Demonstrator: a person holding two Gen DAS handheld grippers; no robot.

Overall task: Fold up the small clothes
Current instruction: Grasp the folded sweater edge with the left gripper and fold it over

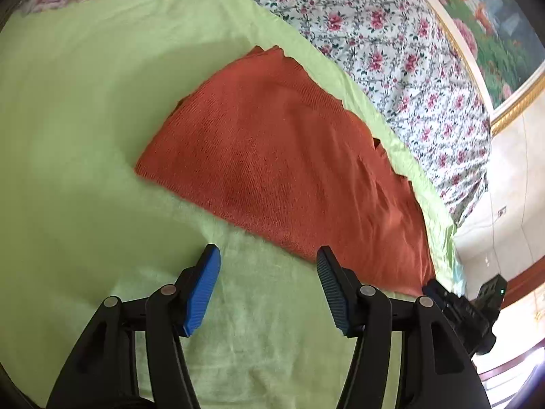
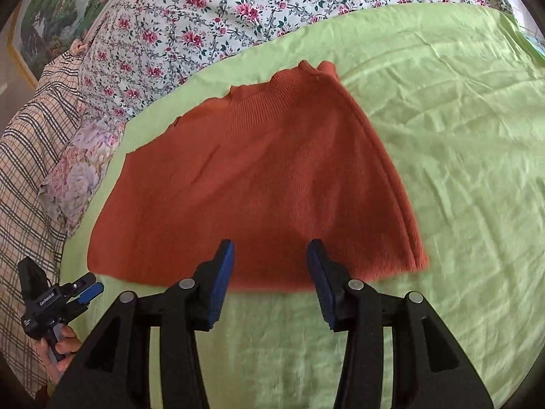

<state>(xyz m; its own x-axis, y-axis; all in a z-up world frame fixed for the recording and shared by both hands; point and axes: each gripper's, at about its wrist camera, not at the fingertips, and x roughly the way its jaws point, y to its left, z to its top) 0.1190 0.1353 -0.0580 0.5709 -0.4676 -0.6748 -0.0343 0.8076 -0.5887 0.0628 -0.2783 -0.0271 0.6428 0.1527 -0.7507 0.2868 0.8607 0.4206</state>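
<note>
A rust knit garment (image 2: 252,197) lies mid-frame on the green sheet (image 2: 460,170), apparently already folded at least once; the left gripper (image 1: 267,286) and right gripper (image 2: 270,283), both spread and empty, hover at its lower edge.

Green sheet (image 2: 442,136) lies flat and bare on right of folded orange knit (image 2: 259,184), open for pass. Near edge: left gripper (image 1: 267,255) and right gripper (image 2: 270,248) both spread, nothing between fingers. Far side: floral duvet (image 2: 211,10) bunched right behind knit. Plaid bedding (image 2: 24,170) heaped along left edge.
</note>
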